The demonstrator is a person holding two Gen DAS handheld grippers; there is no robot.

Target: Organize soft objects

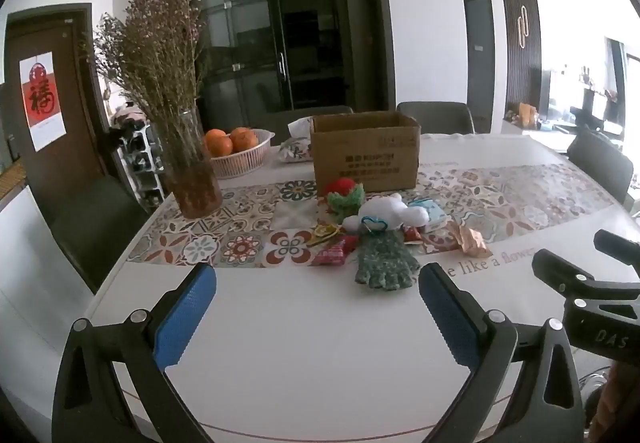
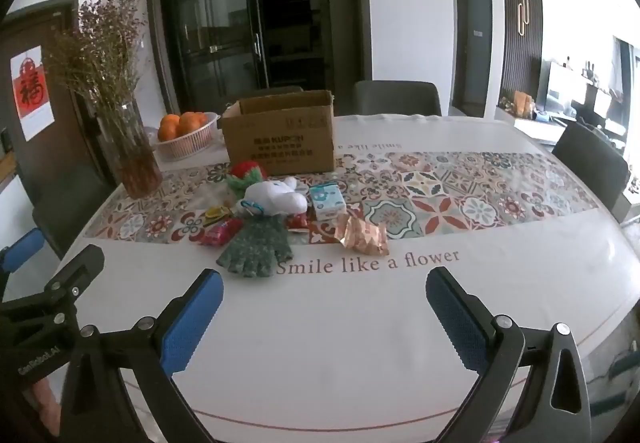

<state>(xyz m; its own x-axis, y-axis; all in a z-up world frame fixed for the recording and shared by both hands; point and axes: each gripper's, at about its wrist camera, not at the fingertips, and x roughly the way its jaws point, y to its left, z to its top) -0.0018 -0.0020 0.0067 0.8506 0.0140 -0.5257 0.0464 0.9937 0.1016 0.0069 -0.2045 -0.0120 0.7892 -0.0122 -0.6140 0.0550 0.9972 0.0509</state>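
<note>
Toward the table's [image 2: 360,343] left edge stand a vase of dried flowers [image 2: 124,147] and a basket of oranges [image 2: 186,139]. Near the middle, an open cardboard box [image 2: 280,139] sits behind the clutter: a red-and-green knitted toy [image 2: 246,175], a white plush [image 2: 276,197], a green knitted glove [image 2: 256,247] nearest the front edge, a tissue pack [image 2: 328,203], and a foil wrapper [image 2: 364,237] furthest right. The left gripper [image 1: 316,307] and right gripper [image 2: 324,307] both hover with jaws spread wide, holding nothing. The glove looks the easiest start: pinch its cuff, lift clear of the candy wrappers [image 2: 218,235] beside it, and drop it in the box, which seems the likely container.
</note>
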